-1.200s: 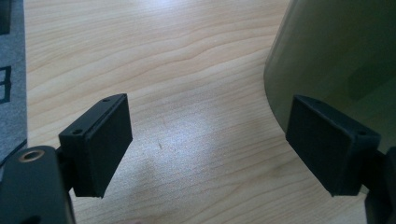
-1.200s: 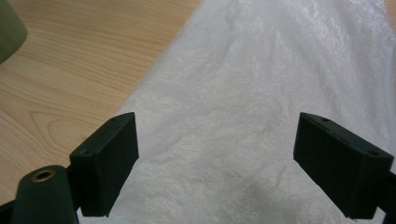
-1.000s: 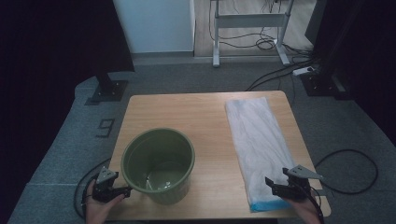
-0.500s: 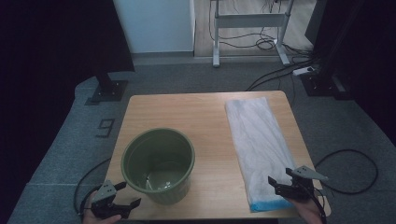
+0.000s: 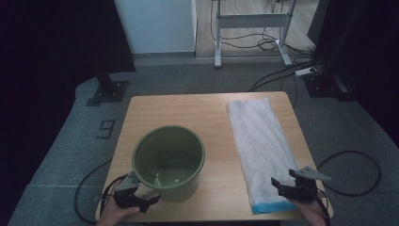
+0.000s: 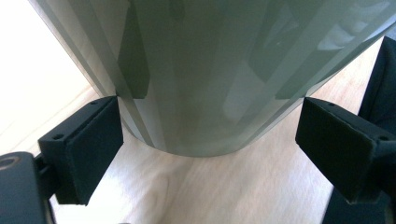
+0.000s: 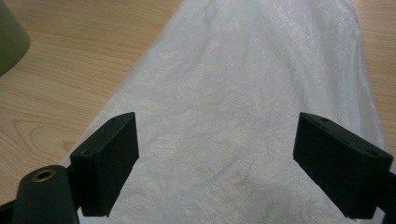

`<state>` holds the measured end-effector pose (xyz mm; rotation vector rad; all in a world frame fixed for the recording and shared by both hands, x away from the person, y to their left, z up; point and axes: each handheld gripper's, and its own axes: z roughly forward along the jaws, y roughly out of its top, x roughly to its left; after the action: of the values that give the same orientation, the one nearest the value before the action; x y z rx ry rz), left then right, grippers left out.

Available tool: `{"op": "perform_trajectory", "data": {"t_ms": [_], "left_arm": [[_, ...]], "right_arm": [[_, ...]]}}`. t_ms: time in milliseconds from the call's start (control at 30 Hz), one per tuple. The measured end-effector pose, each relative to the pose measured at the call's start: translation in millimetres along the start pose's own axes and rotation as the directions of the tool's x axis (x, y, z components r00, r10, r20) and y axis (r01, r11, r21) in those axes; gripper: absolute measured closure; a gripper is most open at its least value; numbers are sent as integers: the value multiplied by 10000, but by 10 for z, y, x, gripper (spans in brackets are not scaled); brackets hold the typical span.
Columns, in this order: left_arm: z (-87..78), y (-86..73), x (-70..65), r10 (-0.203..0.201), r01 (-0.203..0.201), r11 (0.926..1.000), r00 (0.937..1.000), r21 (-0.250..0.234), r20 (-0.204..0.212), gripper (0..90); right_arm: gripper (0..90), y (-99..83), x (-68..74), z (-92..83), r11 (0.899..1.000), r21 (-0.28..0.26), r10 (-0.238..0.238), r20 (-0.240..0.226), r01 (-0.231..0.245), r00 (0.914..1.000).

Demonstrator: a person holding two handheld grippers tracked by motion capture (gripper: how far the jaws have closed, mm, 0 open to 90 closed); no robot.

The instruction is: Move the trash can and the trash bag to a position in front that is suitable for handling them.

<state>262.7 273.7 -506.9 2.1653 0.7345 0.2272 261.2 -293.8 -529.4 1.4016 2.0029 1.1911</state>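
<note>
Green plastic bucket (image 5: 168, 160) stands lower left of centre in the high view; my left gripper (image 5: 136, 197) sits at its base with jaws apart, the wall between them but not pinched. My right gripper (image 5: 291, 188), jaws also wide, hovers over the near end of the white bag (image 5: 259, 141). I judge this the reaching step; next, closing on the bag's edge.
</note>
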Motion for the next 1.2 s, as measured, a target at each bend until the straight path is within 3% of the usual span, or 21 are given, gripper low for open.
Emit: {"op": "perform_trajectory", "data": {"t_ms": [133,533,833,1100,1200], "left_arm": [[120,101,34,-4,6,10000,9997,-86,245,80],[407,391,36,442,-452,9986,9982,269,396,89],[613,593,-97,718,-724,9972,9970,190,290,118],[582,546,-113,411,-411,9991,9992,-40,22,127],[493,512,-104,546,-533,9982,9973,279,-497,126]], "right_arm": [[137,11,-4,13,10000,14,7,-53,-7,10000],[138,26,41,96,9994,242,-252,-110,255,9996],[139,-9,37,-14,9998,84,-201,-39,201,9998],[139,-30,16,-29,9999,98,-100,37,100,9999],[139,-10,11,-19,9999,72,-81,87,81,9999]]}}
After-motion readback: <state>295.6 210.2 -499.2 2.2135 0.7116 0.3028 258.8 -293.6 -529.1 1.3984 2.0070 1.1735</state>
